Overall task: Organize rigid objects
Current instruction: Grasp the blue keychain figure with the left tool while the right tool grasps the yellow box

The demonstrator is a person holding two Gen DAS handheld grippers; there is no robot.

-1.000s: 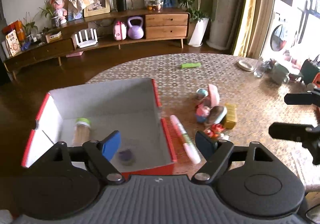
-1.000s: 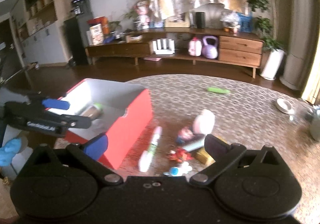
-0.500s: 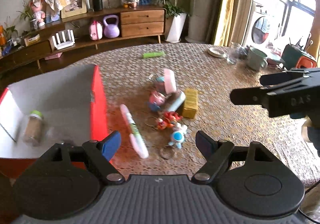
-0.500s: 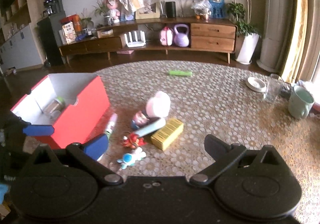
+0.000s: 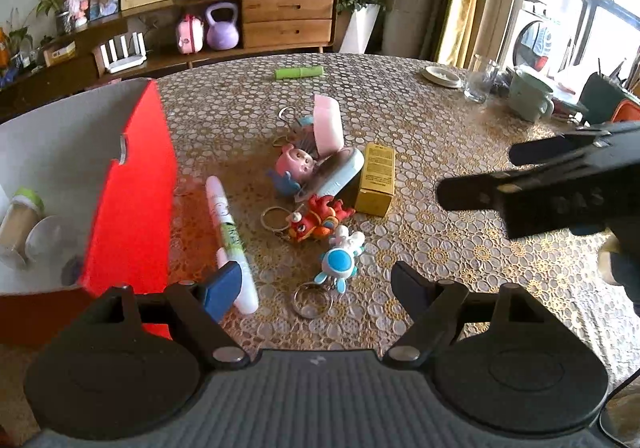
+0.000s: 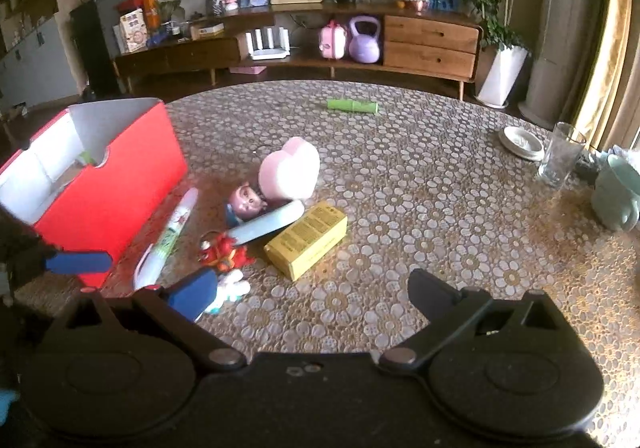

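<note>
Both hand-held grippers have swung off the red box (image 5: 132, 183) and dropped toward the loose pile on the bench (image 5: 440, 151); the box, filling the left view a second ago, now sits at the left edge. Left hand-held gripper (image 5: 318, 284): jaws apart, empty, hovering over the blue-and-white keychain toy (image 5: 340, 262), with the white marker (image 5: 228, 224) by its left pad. Right hand-held gripper (image 6: 312, 296): jaws apart, empty, near the yellow carton (image 6: 306, 244). Likely a new pick is starting; most items are not yet boxed, and only a green-capped jar (image 5: 18, 215) shows inside. Writing: carton print and marker label are too small to read; "DAS"-like letters show on the right gripper's finger in the left view.
</note>
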